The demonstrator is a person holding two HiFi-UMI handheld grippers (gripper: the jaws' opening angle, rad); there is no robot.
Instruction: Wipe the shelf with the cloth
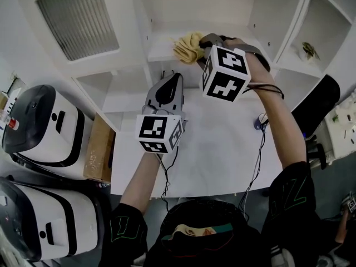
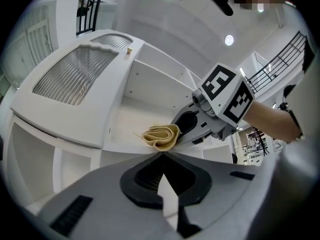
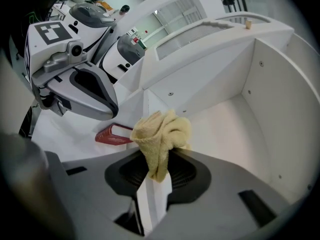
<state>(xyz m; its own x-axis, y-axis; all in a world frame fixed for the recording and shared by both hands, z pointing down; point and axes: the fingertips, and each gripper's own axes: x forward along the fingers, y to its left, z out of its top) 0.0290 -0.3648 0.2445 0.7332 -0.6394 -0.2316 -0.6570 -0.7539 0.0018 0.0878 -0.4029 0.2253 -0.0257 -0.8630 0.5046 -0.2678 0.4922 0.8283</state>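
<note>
I have the right gripper [image 1: 201,49] up at the shelf [image 1: 160,50]. In the right gripper view its fingers [image 3: 186,173] are clamped together on the yellow cloth [image 3: 161,131] – a narrow tail of fabric is pinched between them, and the rest bunches up in a loose wad just past the fingertips. From the head view the cloth [image 1: 188,45] sits at the front edge of the shelf board, immediately ahead of the right fingers. I can't tell whether the wad presses on the board or hangs just over it. Beyond the cloth, the white floor and side wall of the compartment [image 3: 227,134] open out to the right of the fingers.

The left gripper [image 1: 177,78] is lower and nearer to me, over the white table [image 1: 222,149], and points toward the same shelf. In the left gripper view its fingers [image 2: 192,180] meet at the tips with nothing between them – closed and empty. Straight ahead of those tips, a little apart from them, I see the cloth [image 2: 161,136] and the right gripper [image 2: 186,125] holding it from the right.

Left of the right fingers, past the shelf's upright divider, a flat red object [image 3: 114,134] lies on a white surface; it looks like a book, though I can't be sure. Cables [image 1: 258,149] trail across the table below the right arm. 2 white machines [image 1: 39,127] and a cardboard box [image 1: 100,149] stand well off to the left of the left gripper.
</note>
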